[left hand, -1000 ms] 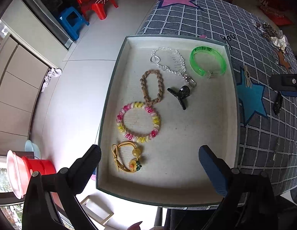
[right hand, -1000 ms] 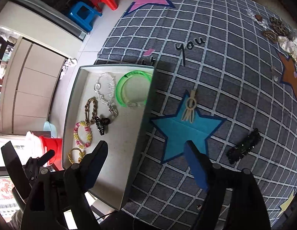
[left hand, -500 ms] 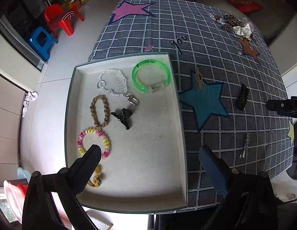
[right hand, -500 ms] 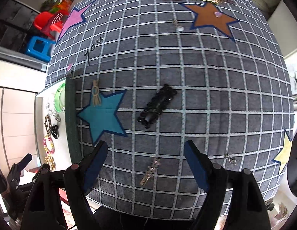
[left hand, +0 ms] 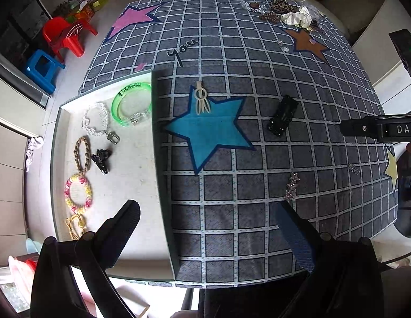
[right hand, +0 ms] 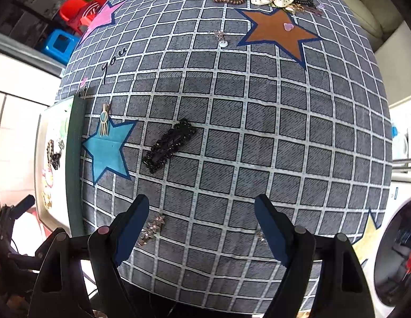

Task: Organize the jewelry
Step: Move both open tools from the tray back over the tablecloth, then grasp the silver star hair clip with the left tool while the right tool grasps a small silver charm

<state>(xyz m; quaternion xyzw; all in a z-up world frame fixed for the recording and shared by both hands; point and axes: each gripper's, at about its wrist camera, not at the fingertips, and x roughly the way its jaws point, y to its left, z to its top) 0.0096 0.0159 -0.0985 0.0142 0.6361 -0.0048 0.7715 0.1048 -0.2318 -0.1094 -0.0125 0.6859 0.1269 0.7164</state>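
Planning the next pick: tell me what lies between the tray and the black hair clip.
In the left wrist view, between the tray and the clip: bare cloth with a printed blue star and a small beige tassel charm.

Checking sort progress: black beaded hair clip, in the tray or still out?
Out. The black beaded hair clip lies on the checked cloth, right of the blue star, apart from the tray.

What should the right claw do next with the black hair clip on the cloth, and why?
Probably move the right claw forward over the black hair clip and lower it. The claw is open and empty, and the clip lies loose on the checked cloth, outside the tray that already holds the bracelets.
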